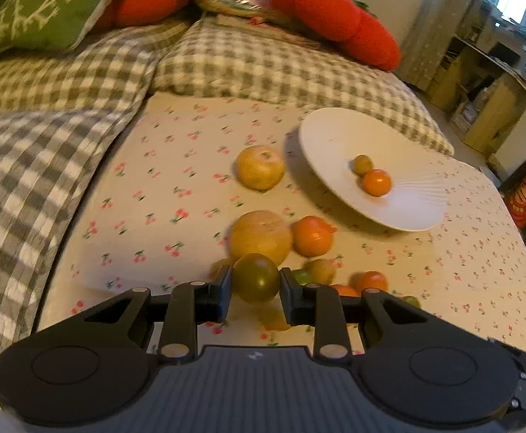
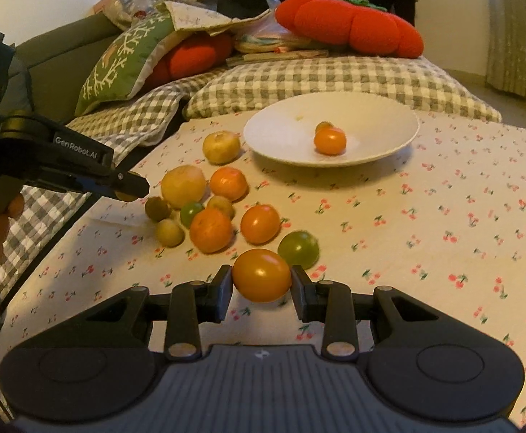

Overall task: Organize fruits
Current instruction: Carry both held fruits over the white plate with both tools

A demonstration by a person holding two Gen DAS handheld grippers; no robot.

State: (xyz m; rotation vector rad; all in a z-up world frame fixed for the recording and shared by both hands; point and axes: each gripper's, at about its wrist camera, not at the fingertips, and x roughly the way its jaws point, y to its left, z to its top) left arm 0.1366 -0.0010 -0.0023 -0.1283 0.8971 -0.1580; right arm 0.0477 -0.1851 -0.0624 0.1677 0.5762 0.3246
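Observation:
My left gripper [image 1: 255, 283] is shut on a small olive-green fruit [image 1: 255, 278], held above the cherry-print cloth near a pile of fruit. My right gripper [image 2: 262, 285] is shut on an orange fruit [image 2: 262, 279] just over the cloth. The white plate [image 1: 335, 137] [image 2: 281, 133] lies ahead and holds an orange fruit [image 1: 376, 182] [image 2: 329, 140] and a small green one [image 1: 362, 164] [image 2: 323, 126]. Loose yellow, orange and green fruits [image 2: 212, 229] lie on the cloth left of the right gripper. The left gripper also shows in the right wrist view [image 2: 131, 189].
Two large yellow fruits [image 1: 260, 167] [image 1: 261, 236] and an orange one [image 1: 312, 236] lie between the left gripper and the plate. Checked grey bedding [image 1: 263, 61], a green cushion [image 1: 43, 11] and red pumpkin cushions [image 2: 349, 25] lie behind. Shelves [image 1: 490, 72] stand at the right.

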